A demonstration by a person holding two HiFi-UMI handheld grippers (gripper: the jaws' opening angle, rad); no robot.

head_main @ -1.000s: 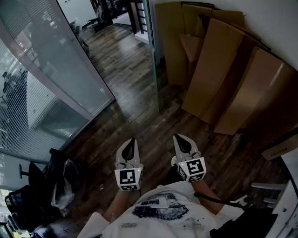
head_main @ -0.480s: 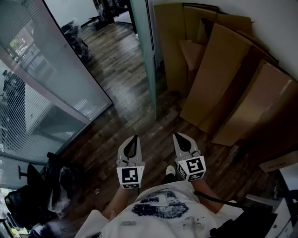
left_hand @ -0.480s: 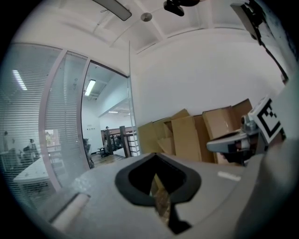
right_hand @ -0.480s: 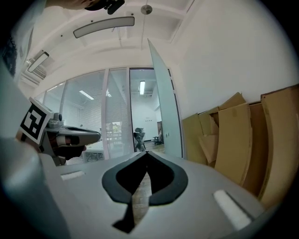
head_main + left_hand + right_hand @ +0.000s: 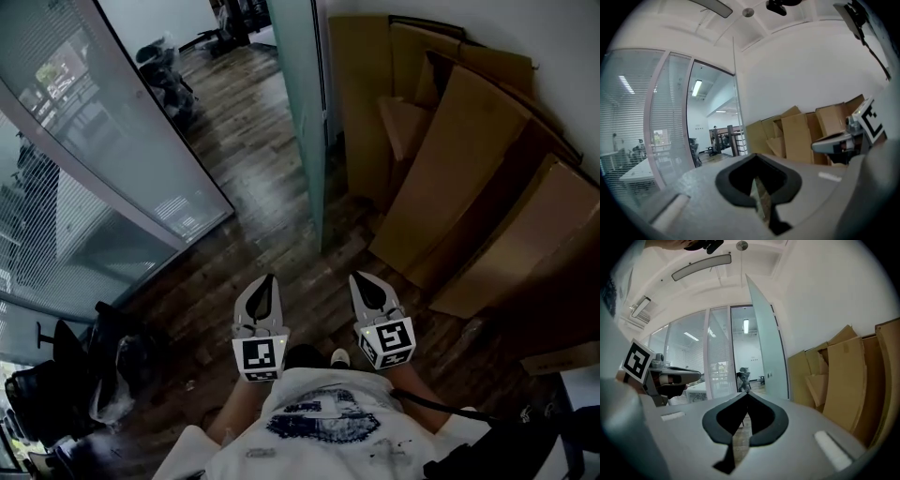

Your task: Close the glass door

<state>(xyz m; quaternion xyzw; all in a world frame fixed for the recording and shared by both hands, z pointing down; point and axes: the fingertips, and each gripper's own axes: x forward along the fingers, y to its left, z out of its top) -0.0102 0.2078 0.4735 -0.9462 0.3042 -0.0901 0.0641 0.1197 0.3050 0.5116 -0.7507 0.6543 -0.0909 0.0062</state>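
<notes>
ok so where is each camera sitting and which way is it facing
Head view: on the person's head, looking steeply down at the floor, open glass door and cardboard sheets; shirt, left gripper and right gripper show.
Left gripper view: on the left gripper, looking along its shut jaws toward the doorway; the right gripper shows at right.
Right gripper view: on the right gripper, looking along its shut jaws at the glass door; the left gripper shows at left.
Shared: both gripper views catch the glass door and cardboard sheets.
</notes>
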